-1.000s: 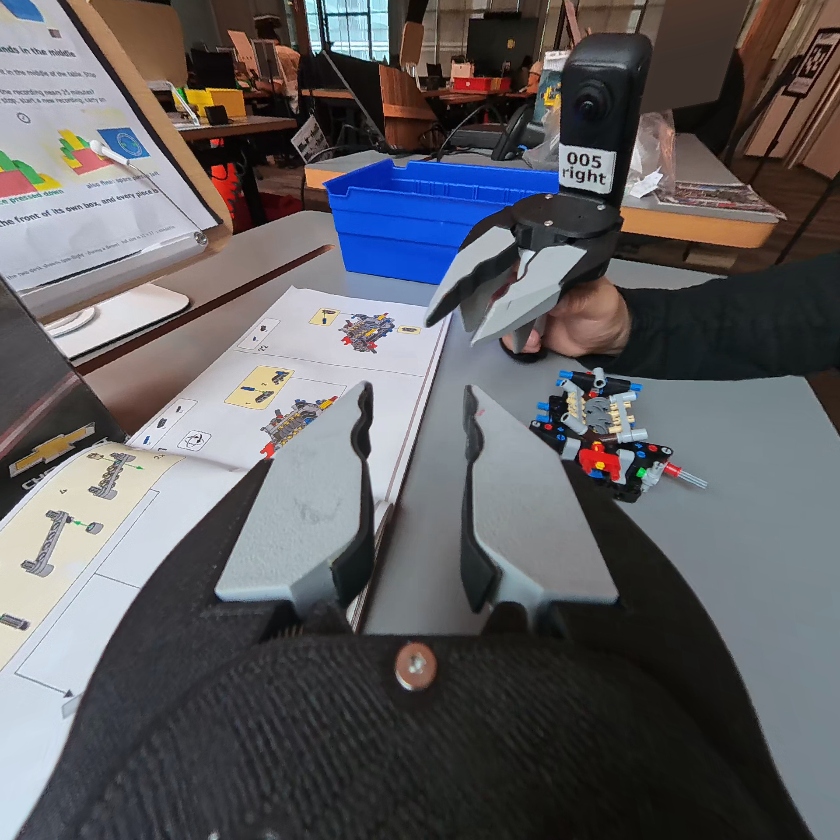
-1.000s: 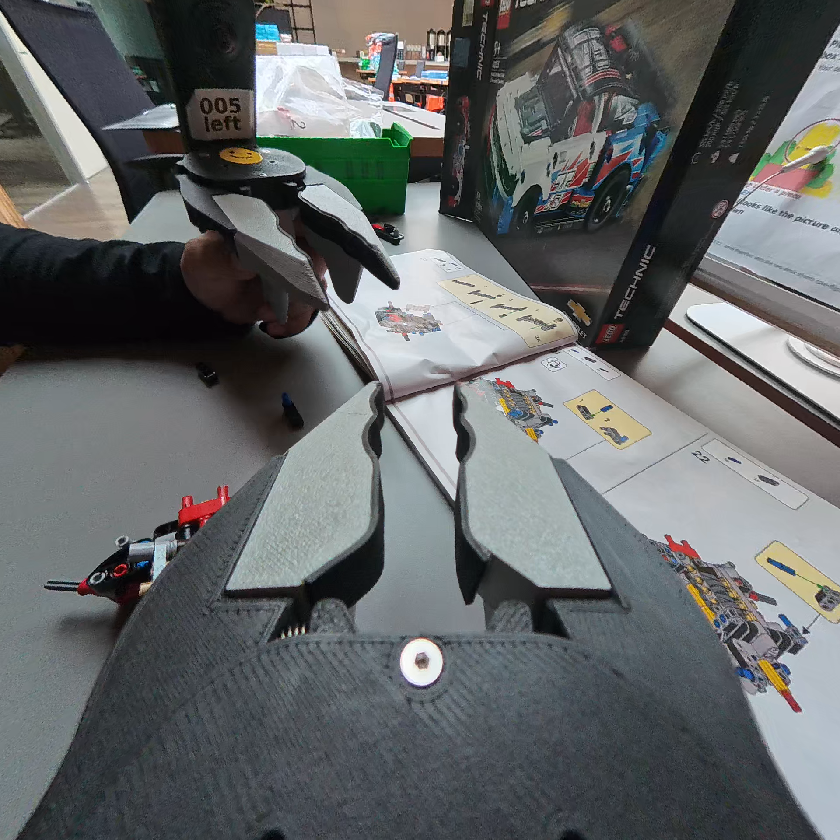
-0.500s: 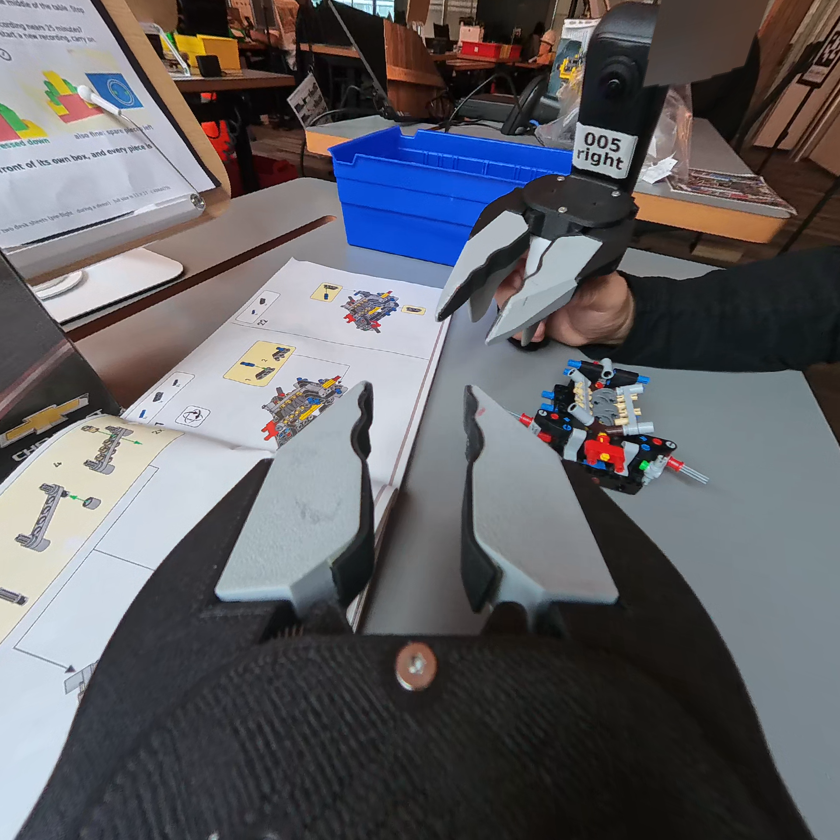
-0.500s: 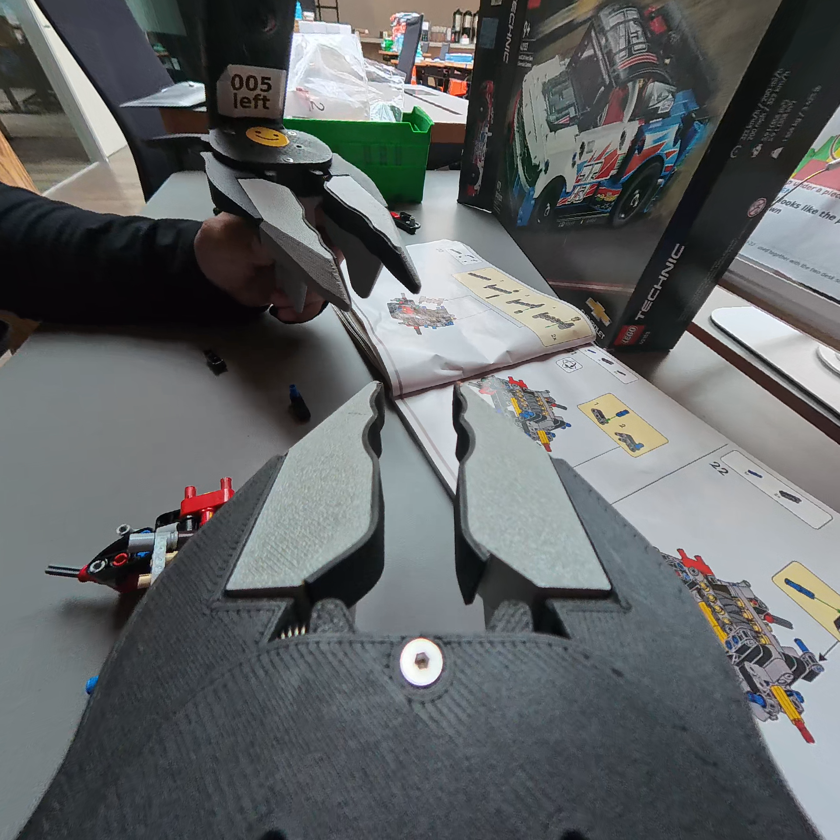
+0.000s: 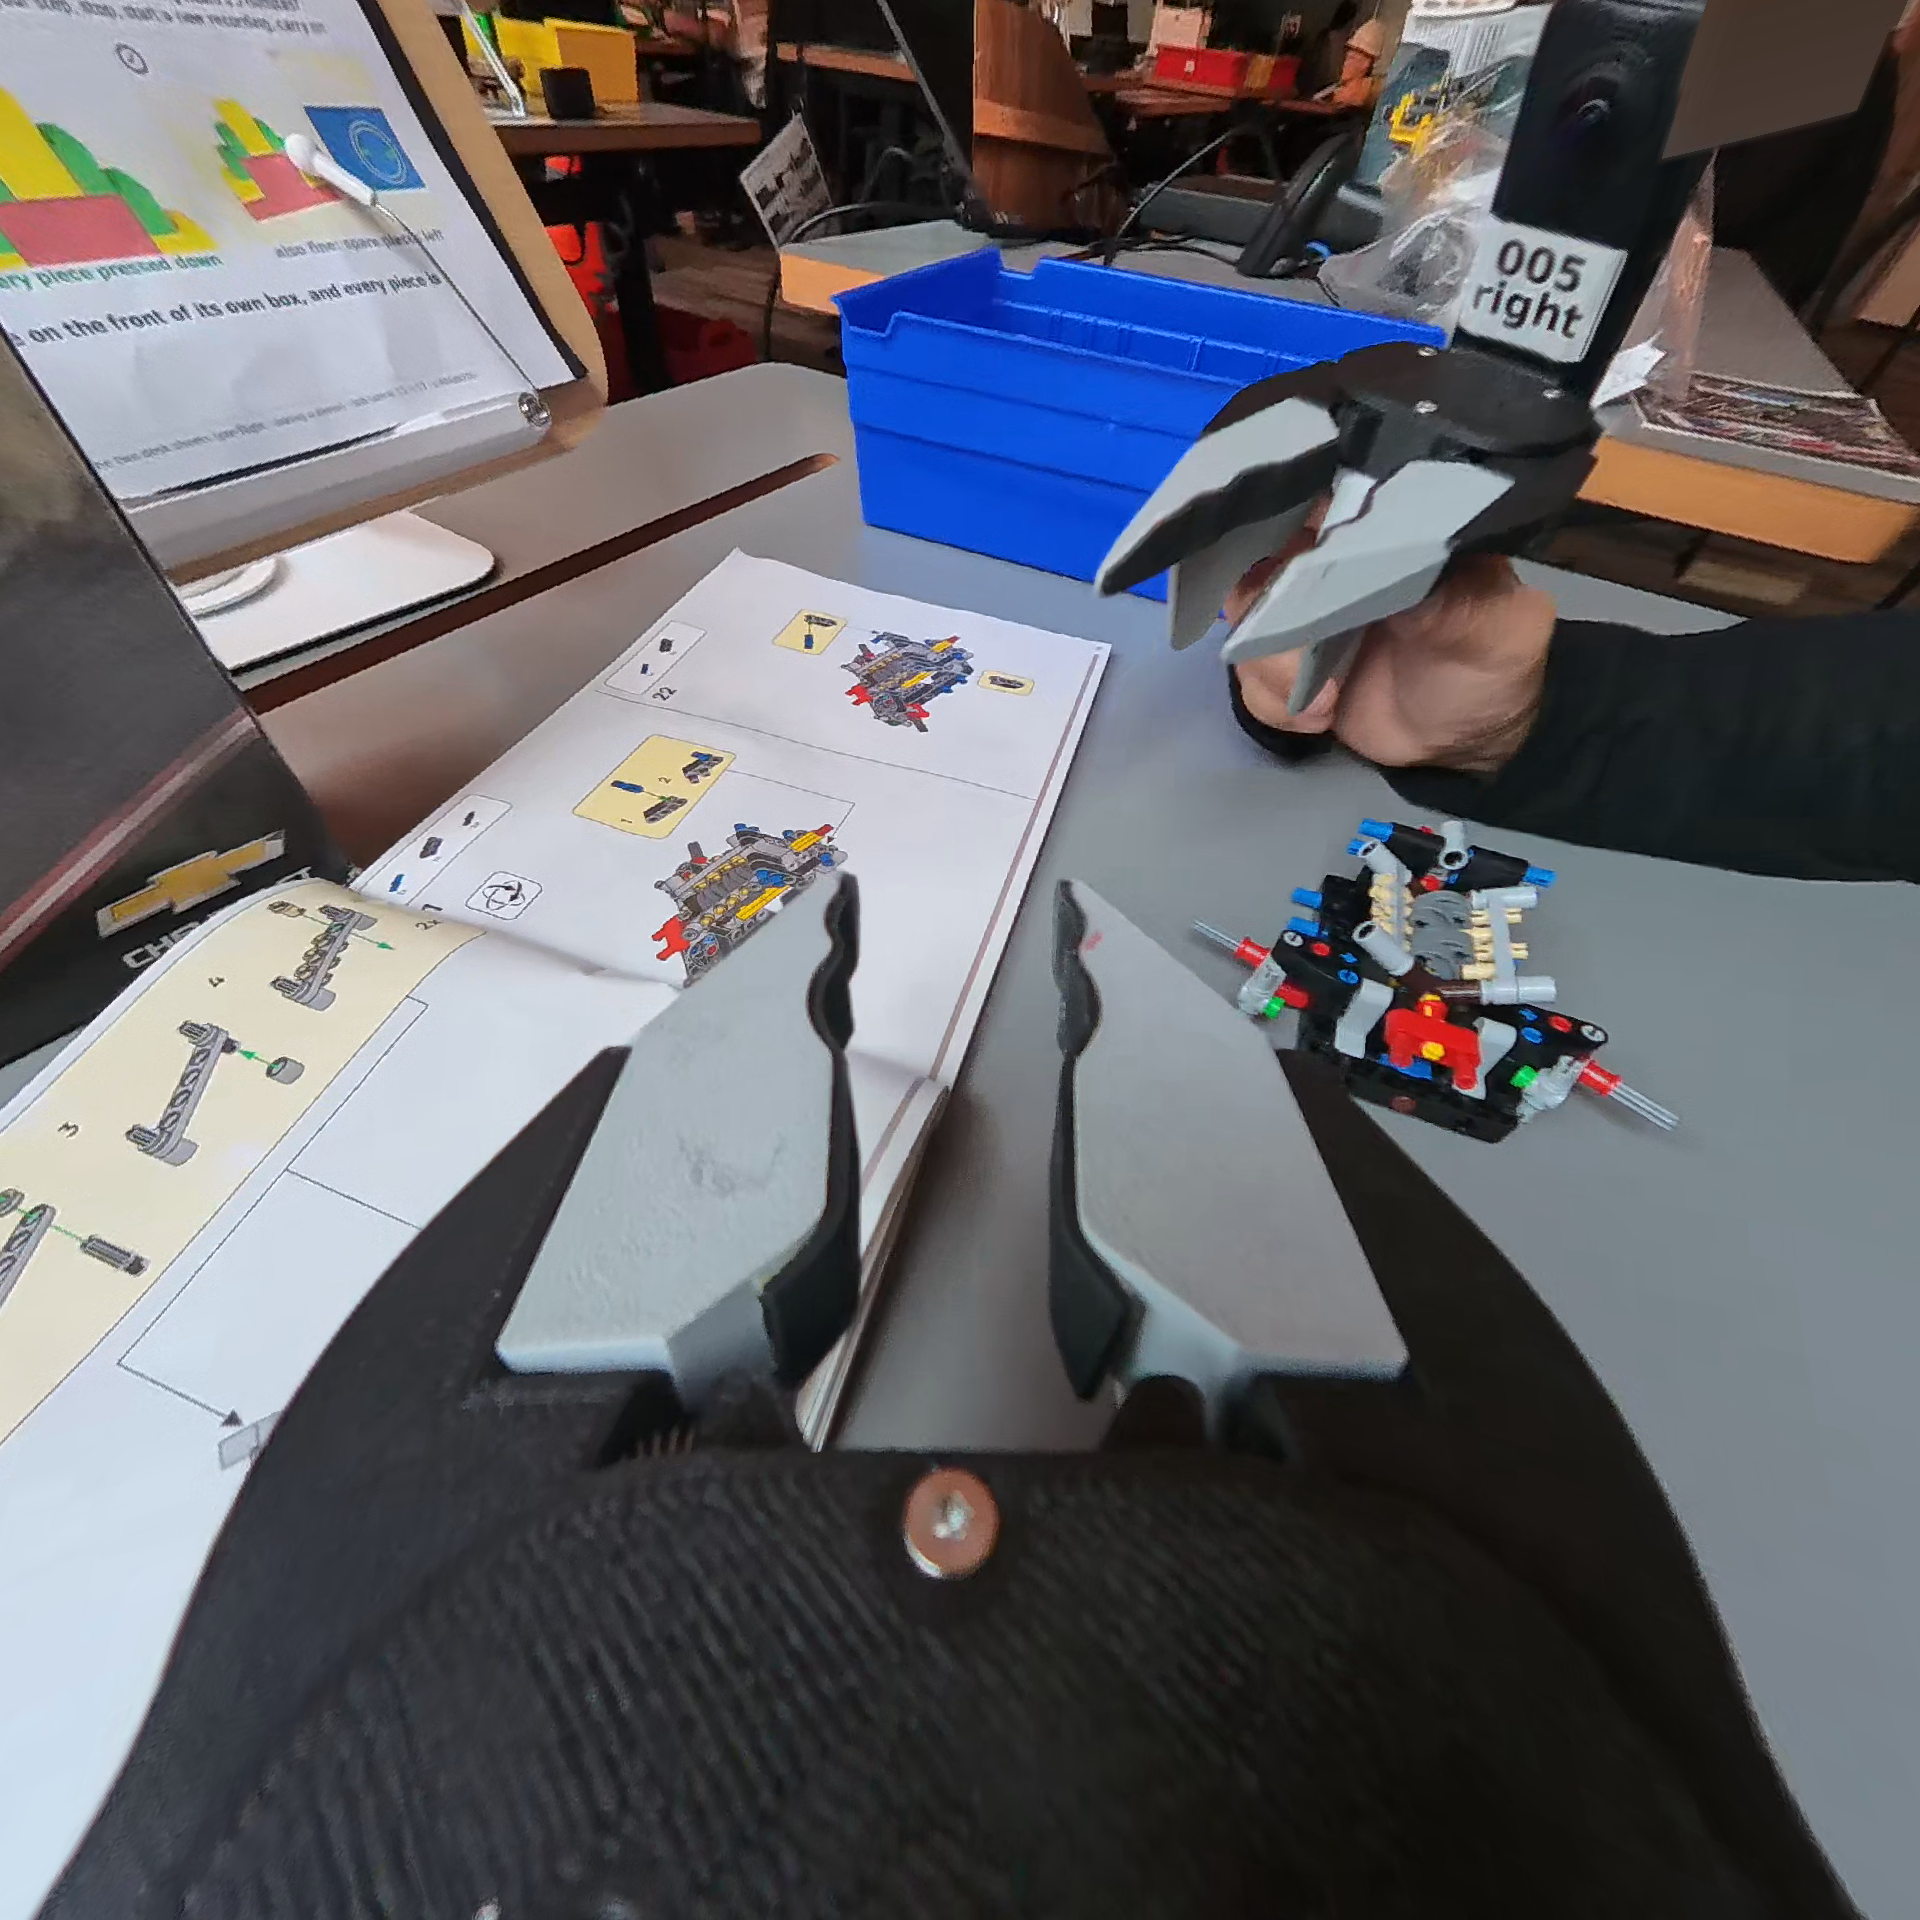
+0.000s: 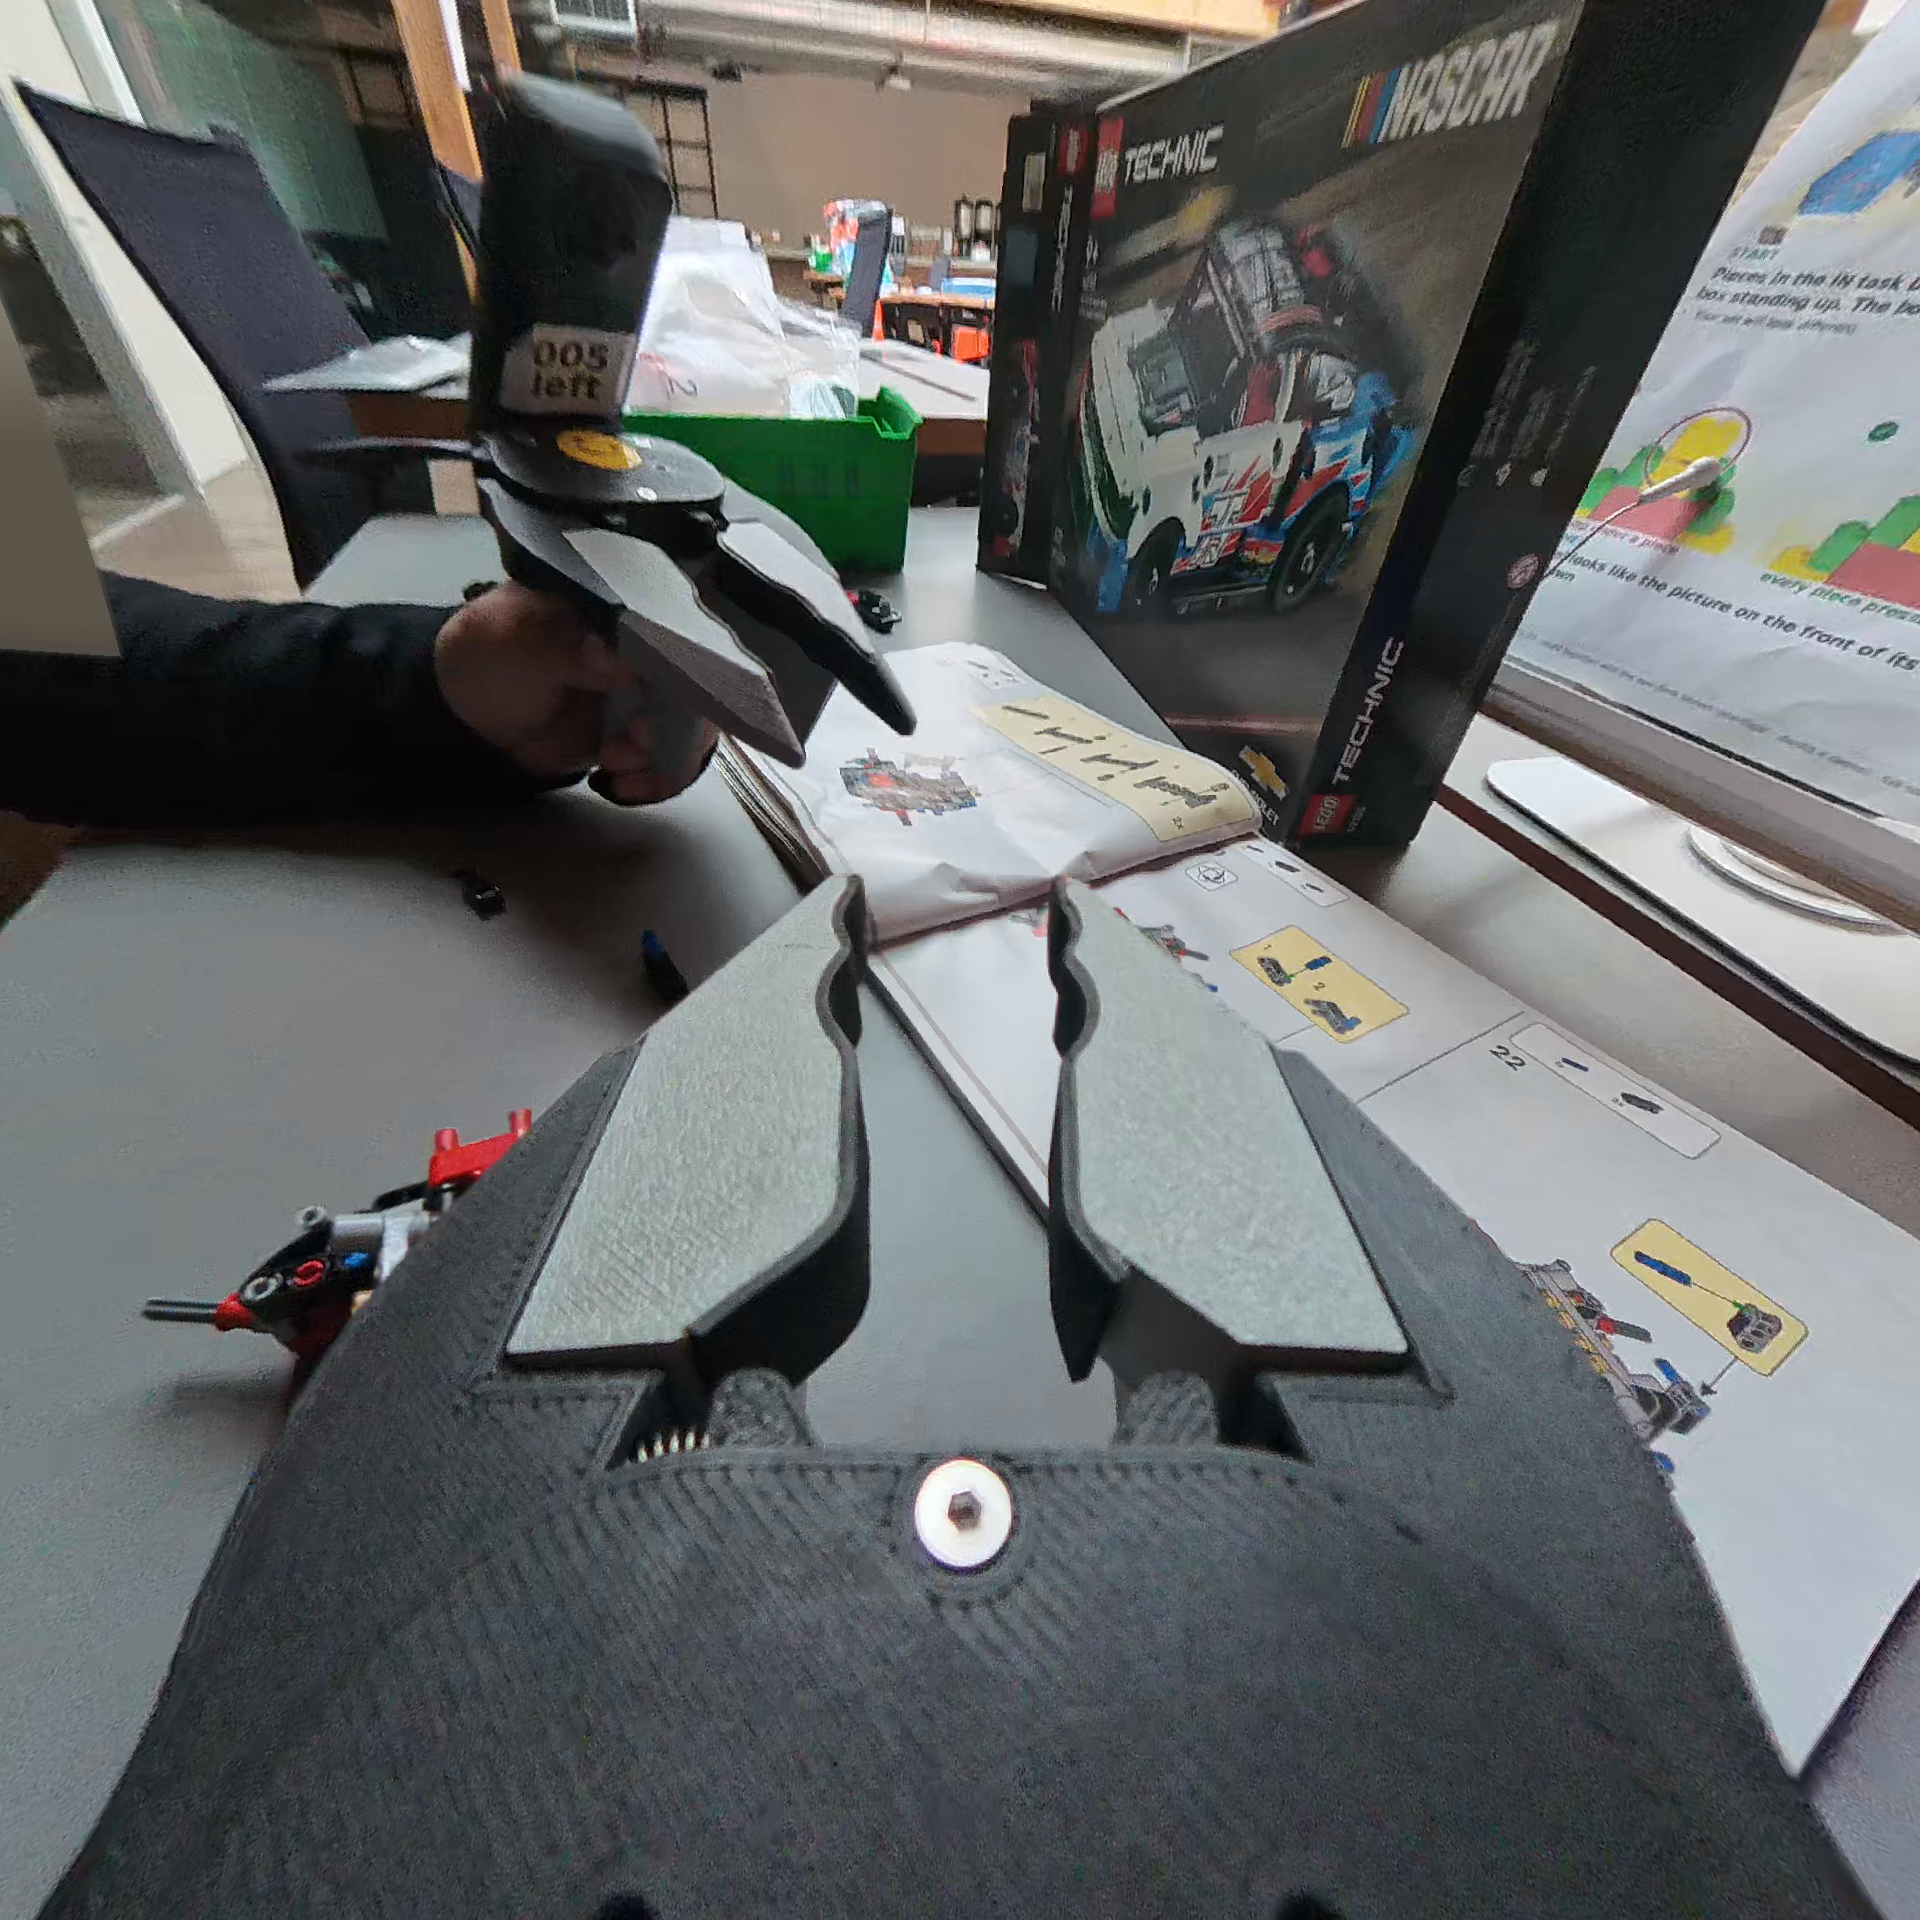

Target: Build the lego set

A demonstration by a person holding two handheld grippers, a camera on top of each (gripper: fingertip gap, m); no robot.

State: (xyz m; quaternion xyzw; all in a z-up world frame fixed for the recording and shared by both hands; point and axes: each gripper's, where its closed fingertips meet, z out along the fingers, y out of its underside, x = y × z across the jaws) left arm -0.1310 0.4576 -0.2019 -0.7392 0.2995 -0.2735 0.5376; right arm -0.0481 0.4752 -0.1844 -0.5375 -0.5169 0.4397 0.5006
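In the left wrist view, we held our left gripper (image 5: 956, 935) empty, jaws parted, above the open instruction booklet (image 5: 831, 748), likely so its pages stayed readable. The half-built Technic assembly (image 5: 1423, 997) sat on the grey table (image 5: 1714, 1351) just right of the booklet, below our right gripper (image 5: 1195, 613). In the right wrist view, that right gripper (image 6: 951, 925) also hung empty and parted over the booklet's edge; two small loose pieces (image 6: 660, 956) lay left of the booklet, and the set's box (image 6: 1299, 416) stood behind it for reference.
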